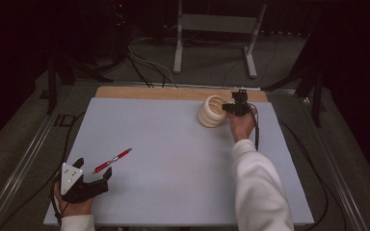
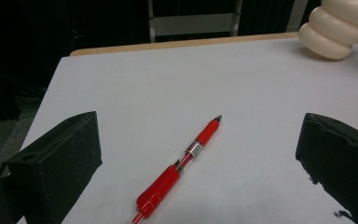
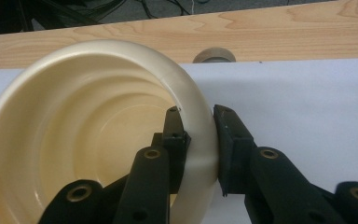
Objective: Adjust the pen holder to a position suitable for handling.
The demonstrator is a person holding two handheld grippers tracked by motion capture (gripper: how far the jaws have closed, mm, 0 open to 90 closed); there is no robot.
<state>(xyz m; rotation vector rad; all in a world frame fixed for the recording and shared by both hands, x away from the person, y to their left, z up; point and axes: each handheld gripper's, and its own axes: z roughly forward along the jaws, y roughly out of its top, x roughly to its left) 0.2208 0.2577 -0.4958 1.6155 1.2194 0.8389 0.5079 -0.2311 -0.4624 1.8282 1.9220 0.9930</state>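
In the high view, the left tongs (image 1: 107, 177) are held spread at lower left, just short of a red pen (image 1: 112, 160) lying on the tabletop (image 1: 173, 159). At upper right, the right tongs (image 1: 229, 108) are set at a cream ribbed pot (image 1: 211, 111), seemingly to steady it.

In the left gripper view, the pen (image 2: 179, 167) is framed between the parted jaws, untouched, apparently lined up for pickup.

In the right gripper view, the pot's rim (image 3: 193, 121) is pinched, one jaw inside.

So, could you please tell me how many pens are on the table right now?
1. A red pen lies on the near left of the table, just ahead of the open left gripper. Nothing seems to hide another one.
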